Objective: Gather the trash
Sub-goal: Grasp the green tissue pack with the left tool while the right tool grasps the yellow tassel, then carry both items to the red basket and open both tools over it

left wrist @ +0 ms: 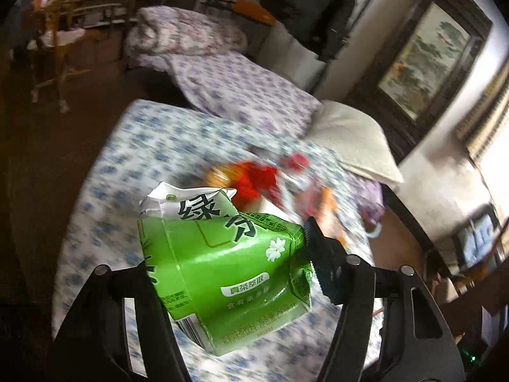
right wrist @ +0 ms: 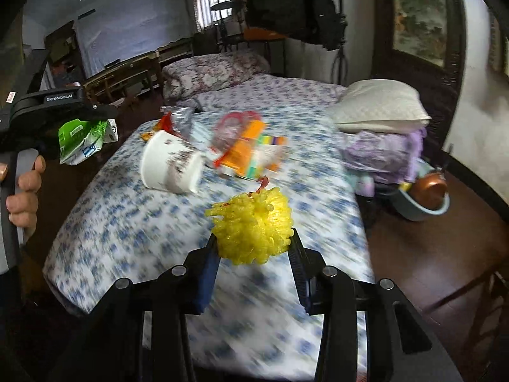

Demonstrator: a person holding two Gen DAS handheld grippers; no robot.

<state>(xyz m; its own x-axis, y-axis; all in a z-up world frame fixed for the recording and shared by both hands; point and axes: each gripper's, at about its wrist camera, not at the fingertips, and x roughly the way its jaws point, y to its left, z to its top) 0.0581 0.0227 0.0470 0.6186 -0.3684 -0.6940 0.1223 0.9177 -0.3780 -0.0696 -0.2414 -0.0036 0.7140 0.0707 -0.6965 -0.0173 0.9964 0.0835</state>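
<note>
Left gripper [left wrist: 229, 273]: jaws clamped across a crushed green tea carton [left wrist: 222, 267], one jaw on each side face, carton tilted and dented, held up over the bed [left wrist: 133, 146]. Carton reads as light and likely empty, card walls already buckled, so it gives under squeeze; a hold across the flat mid-body as here looks safer than the torn white top flap at 12 o'clock.

Right gripper [right wrist: 254, 248]: jaws about half open, pinching a yellow foam net ball [right wrist: 253, 227] from both sides, above the near end of the bed. Net is very light, springy and soft, compresses easily; little chance of slipping, could snag on the jaw ribs.

Outward in the right wrist view: white paper cup [right wrist: 170, 167] lying on its side at 11 o'clock, thin and crushable, best taken at the rim. Orange snack wrappers [right wrist: 251, 152] at 12 o'clock, blurred, crinkly and slick. Pillow [right wrist: 381, 108] at 1 o'clock, bucket with a copper kettle [right wrist: 428, 195] on the floor at 2 o'clock. No bin visible.
</note>
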